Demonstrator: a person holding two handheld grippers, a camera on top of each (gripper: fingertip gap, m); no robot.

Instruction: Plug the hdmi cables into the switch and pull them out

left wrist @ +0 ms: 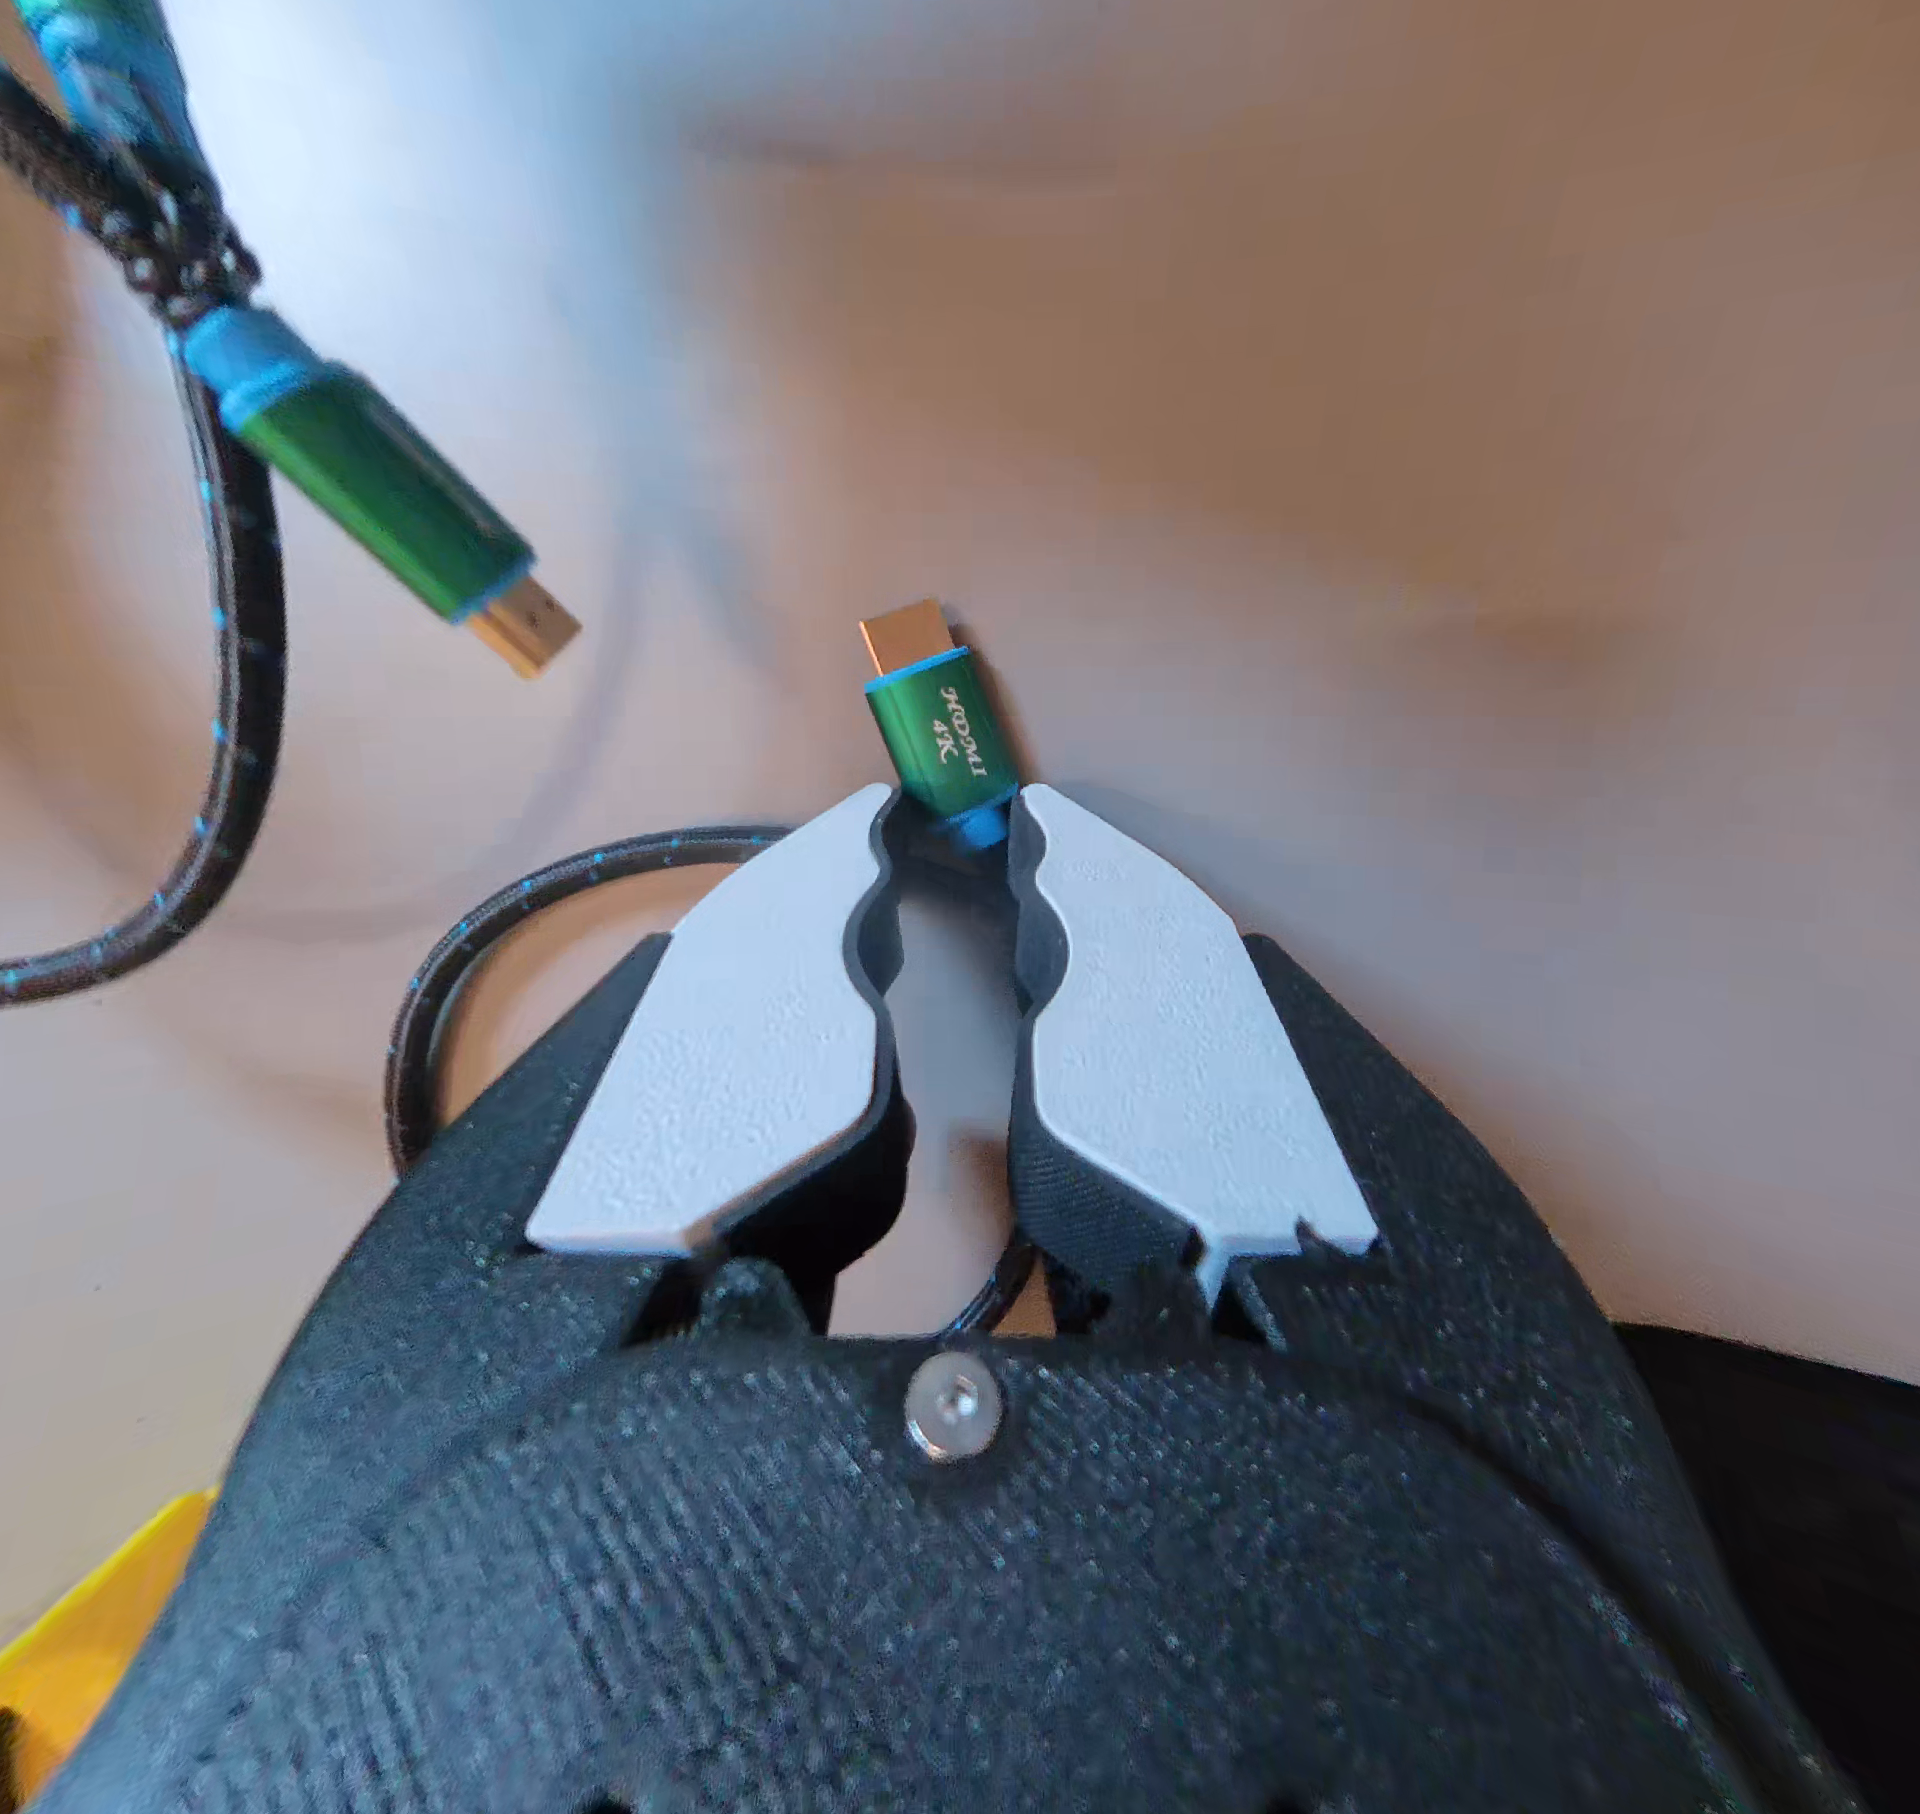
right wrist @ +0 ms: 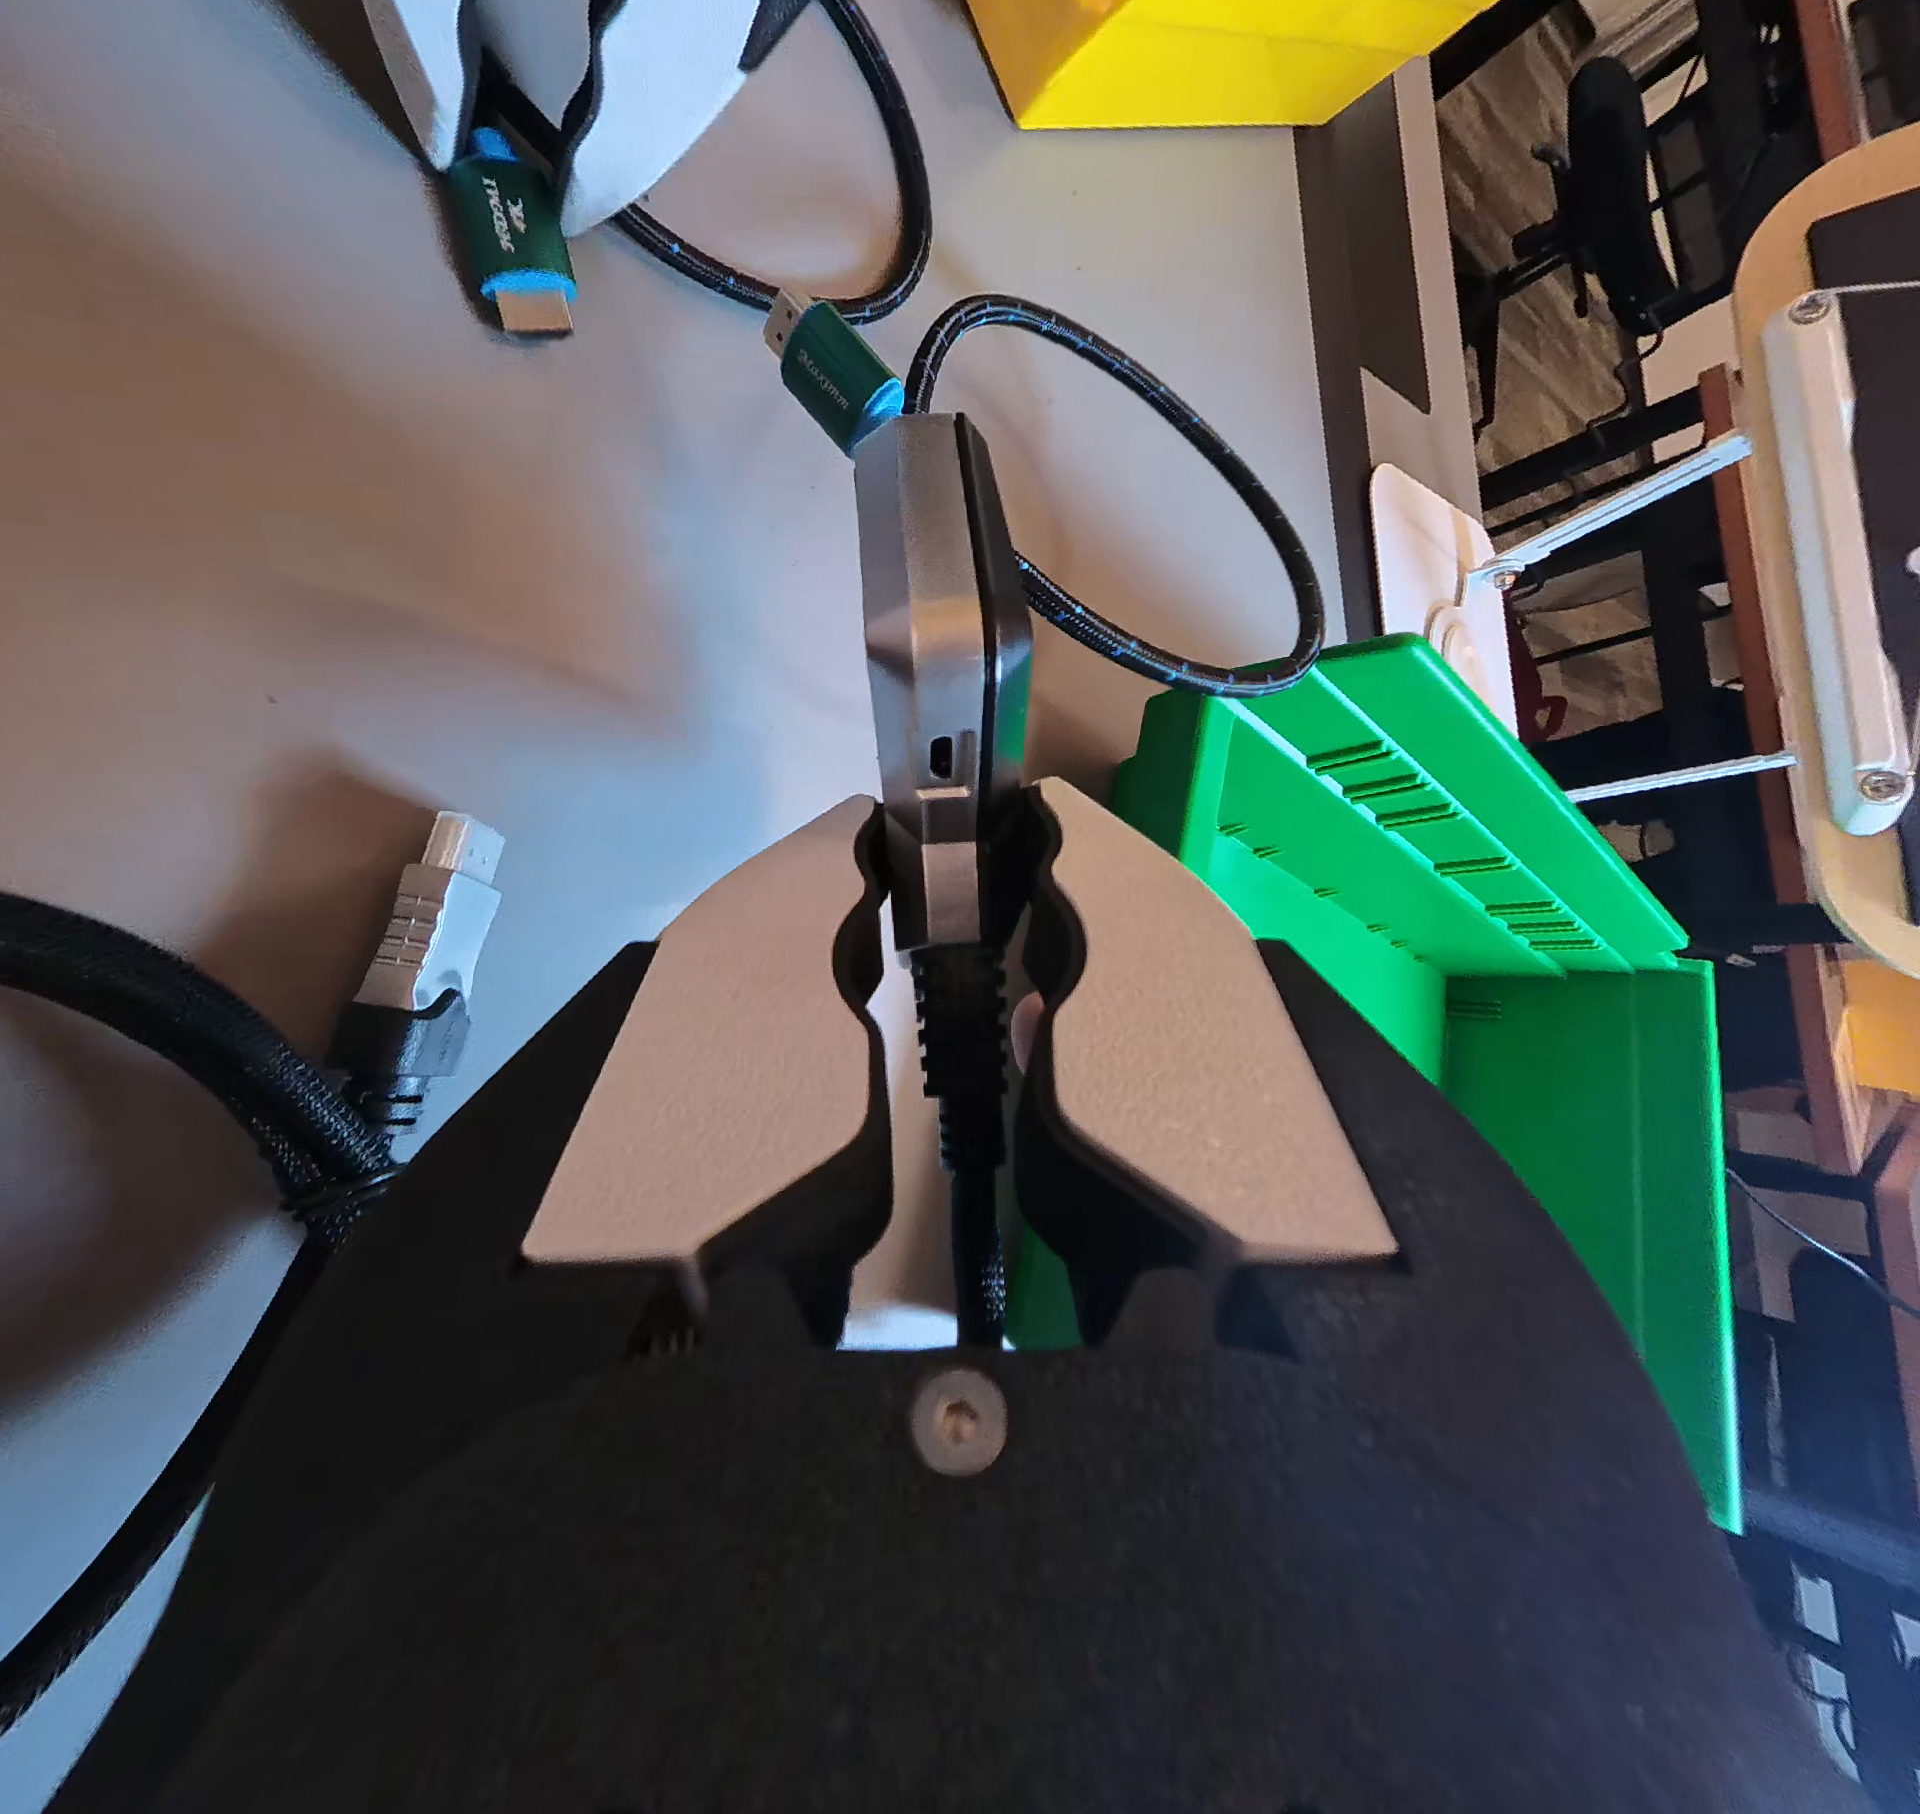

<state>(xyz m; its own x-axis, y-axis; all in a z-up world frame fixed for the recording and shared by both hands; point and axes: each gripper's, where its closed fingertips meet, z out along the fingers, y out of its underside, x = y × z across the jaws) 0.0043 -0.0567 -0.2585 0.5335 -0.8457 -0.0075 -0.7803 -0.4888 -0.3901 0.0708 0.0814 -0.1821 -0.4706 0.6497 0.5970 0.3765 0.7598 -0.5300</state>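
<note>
My right gripper point(right wrist: 961, 834) is pinched on the near end of the grey switch point(right wrist: 925, 601), just where its ribbed black lead point(right wrist: 966, 1058) comes out between my fingers; the switch stands on edge and points away from me, lifted off the pale cloth point(right wrist: 312, 569). My left gripper point(left wrist: 951, 808) clamps the blue collar end of a green hdmi plug point(left wrist: 930, 725), its gold tip free and aimed forward over bare cloth.

In the right wrist view that held plug shows at far left, well apart from the switch. A second green plug point(right wrist: 826, 372) sits at the switch's far end. It looks tilted and its metal tip points away from the body, so I judge it is not seated, though I cannot be certain from here. A silver-shelled plug point(right wrist: 436, 923) on a thick black braided cable point(right wrist: 156, 1016) lies on the cloth to my near left, untouched.

I read this as the approach to an insertion. The next move calls for me to bring the held plug round to a port on the switch, turn its flat face to match the slot, line the two up and press straight in while my right grip braces the body against the push.

A green bin point(right wrist: 1455, 881) sits to the right, on its side as I see it; nothing shows in it. A yellow bin point(right wrist: 1247, 19) sits far right; I cannot tell what it holds.
</note>
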